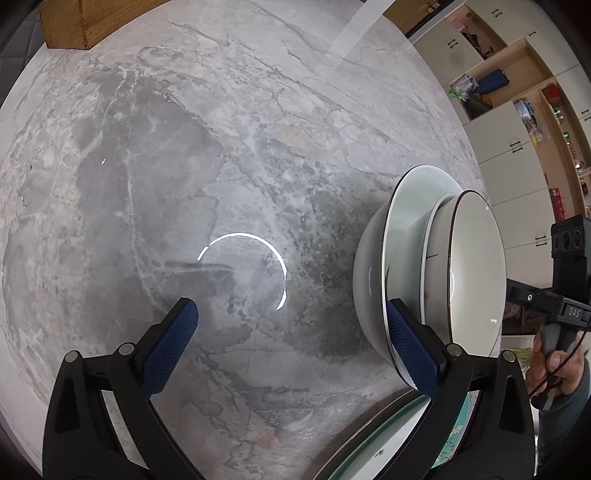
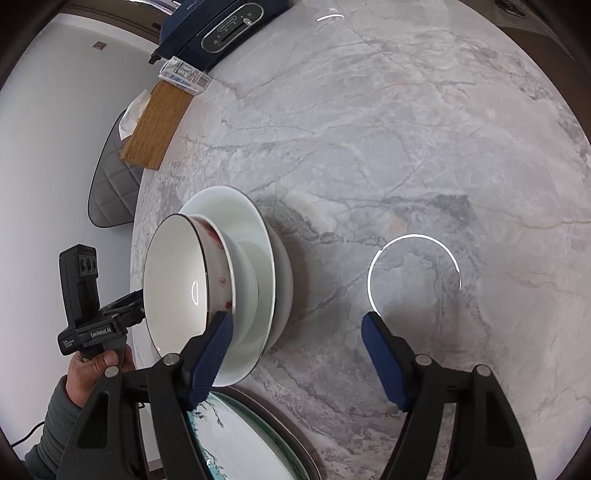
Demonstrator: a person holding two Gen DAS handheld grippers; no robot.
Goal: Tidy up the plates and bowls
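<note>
**Stacking of bowls on a marble tabletop, seen from both wrists**

Spanning nearly the whole of each view is a grey veined marble table (image 1: 229, 155), on which a ring-shaped light reflection shows. Near its edge stands the bowl stack (image 2: 236, 280): a wide white bowl (image 1: 369, 280) rests on the marble, a smaller white bowl (image 1: 437, 236) sits nested in it, and a gold-rimmed bowl (image 1: 476, 266) with small red marks on its outer wall lies on top. Just beside the stack, at the bottom edge of each view, lies a green-patterned plate (image 2: 243, 435) with a dark rim. A wooden box (image 2: 159, 125) and a dark blue appliance (image 2: 221, 33) stand well apart at the far side.

The left gripper (image 1: 291, 339) has its blue pads spread wide with only bare marble between them; one pad overlaps the wide bowl's rim in the view, and contact cannot be told. The right gripper (image 2: 299, 343) likewise stands spread over bare marble, one pad in front of the stack, nothing pinched. A person's hand (image 2: 96, 369) holds the left gripper's handle.
</note>
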